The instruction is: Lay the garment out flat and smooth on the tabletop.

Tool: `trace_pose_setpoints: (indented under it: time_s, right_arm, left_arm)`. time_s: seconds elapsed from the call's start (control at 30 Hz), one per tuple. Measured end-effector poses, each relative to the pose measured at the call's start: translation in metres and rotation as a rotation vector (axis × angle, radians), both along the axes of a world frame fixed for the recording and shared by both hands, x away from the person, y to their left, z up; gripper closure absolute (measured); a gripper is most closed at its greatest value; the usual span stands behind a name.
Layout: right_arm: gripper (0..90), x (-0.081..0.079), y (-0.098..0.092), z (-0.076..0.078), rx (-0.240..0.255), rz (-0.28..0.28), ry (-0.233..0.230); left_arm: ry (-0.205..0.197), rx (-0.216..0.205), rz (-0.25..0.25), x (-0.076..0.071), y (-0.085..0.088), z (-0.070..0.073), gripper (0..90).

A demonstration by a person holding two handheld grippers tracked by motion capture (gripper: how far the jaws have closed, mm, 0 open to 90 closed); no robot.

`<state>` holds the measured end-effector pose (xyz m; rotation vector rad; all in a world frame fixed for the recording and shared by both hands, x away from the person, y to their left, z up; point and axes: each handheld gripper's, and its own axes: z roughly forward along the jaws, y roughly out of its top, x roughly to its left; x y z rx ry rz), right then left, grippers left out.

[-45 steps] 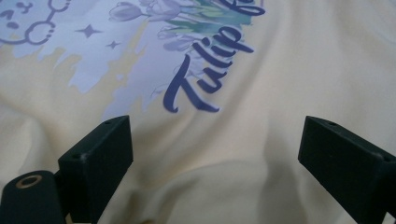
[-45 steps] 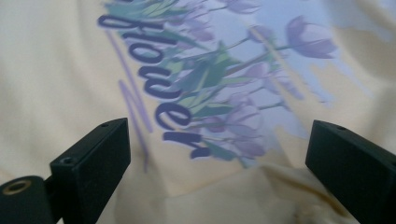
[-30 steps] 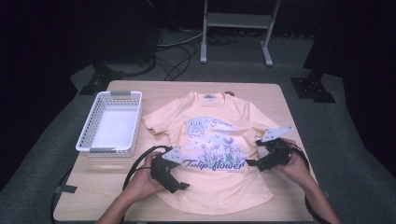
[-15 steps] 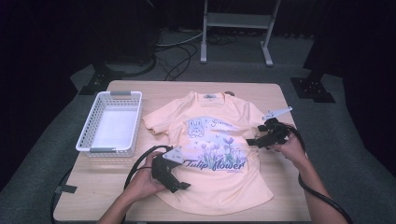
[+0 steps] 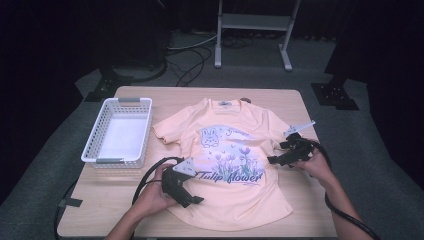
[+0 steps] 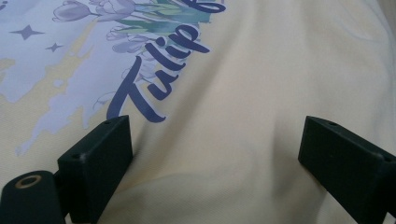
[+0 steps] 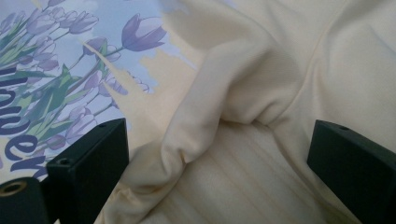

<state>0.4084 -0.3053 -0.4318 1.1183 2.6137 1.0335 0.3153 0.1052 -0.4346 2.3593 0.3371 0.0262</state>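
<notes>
Under the left gripper [image 5: 192, 195] the T-shirt [image 5: 235, 200] hides the table. Past the right gripper [image 5: 280, 161], the T-shirt's folded sleeve covers its own underside; the print's lettering is cut off at the right gripper view's left edge.

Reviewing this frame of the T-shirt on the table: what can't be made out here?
- Neck label text on the T-shirt: too small in the high view.
- Fabric under the left gripper: hidden there by gripper and hand.
- Basket floor: washed out white, contents unclear.
- Right gripper view: whether the jaws touch the bunched fabric fold, since the frame's bottom edge cuts it.
</notes>
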Motion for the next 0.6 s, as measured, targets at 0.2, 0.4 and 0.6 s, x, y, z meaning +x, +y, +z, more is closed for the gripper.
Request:
trace_pose_setpoints:
  time_s: [0.2,0.4,0.6]
  right_arm:
    - [5.7,-0.02,0.012,0.013,0.036,0.033,-0.08]
    - [5.4,-0.039,0.029,0.02,0.043,0.077,-0.117]
    - [5.3,-0.06,0.031,0.022,0.066,0.083,-0.136]
  left_arm:
    - [-0.052,-0.027,0.032,0.0,0.005,0.007,9.6]
    - [-0.081,-0.047,0.084,0.002,0.014,0.014,9.6]
    - [-0.093,-0.063,0.135,-0.005,0.03,0.018,9.6]
